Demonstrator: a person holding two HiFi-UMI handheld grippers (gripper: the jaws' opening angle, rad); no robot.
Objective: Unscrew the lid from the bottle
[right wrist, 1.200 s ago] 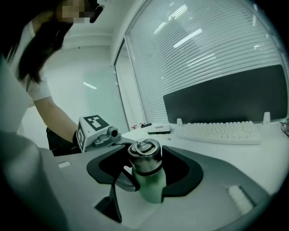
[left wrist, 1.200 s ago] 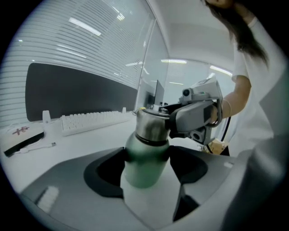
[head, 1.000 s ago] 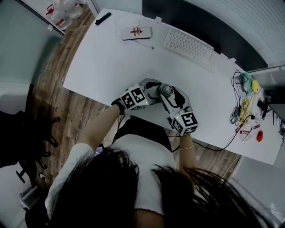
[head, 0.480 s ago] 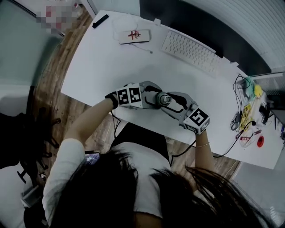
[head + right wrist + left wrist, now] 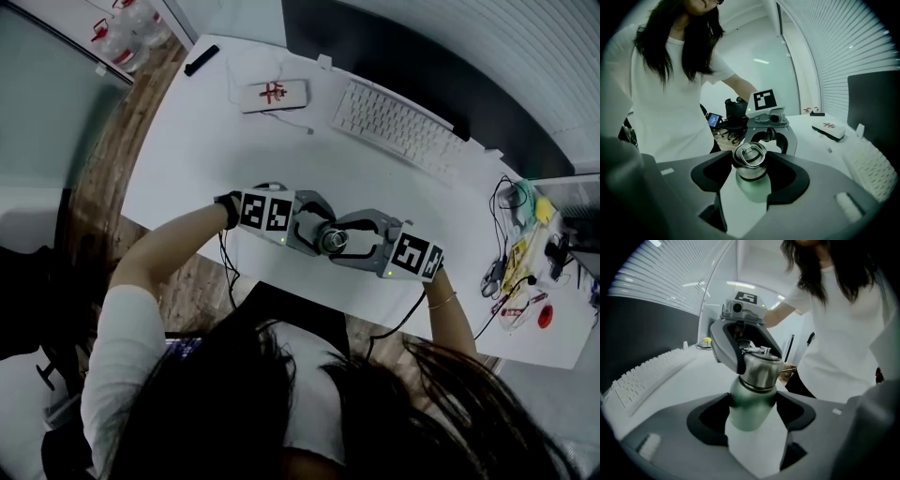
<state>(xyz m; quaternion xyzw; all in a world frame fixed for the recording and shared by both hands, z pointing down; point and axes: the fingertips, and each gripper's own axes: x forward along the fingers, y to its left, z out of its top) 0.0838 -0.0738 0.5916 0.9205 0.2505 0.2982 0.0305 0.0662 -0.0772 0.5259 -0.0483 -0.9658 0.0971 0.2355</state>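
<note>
She stands bent over the white surface [image 5: 197, 159] with a pair of tongs in each hand, and the two pairs meet nose to nose at the lower middle of the head view, near the front edge. The green bottle [image 5: 750, 401] is between them, tilted and held up off the surface. The left tongs [image 5: 753, 417] are clamped across its green body, a pad pressed to each side. The right tongs [image 5: 751, 169] come in from the opposite side and stand wide round the steel lid [image 5: 749, 159], both pads against its sides. The lid sits on the bottle's neck, and a flat wire loop lies folded across its top.

Further up the surface, a white keyboard [image 5: 398, 120] lies at the upper middle. A small white case with a red mark [image 5: 273, 94] is to its left, and a black bar-shaped object [image 5: 202, 59] lies near the top left corner. A tangle of cables and small items [image 5: 516, 248] fills the far right edge.
</note>
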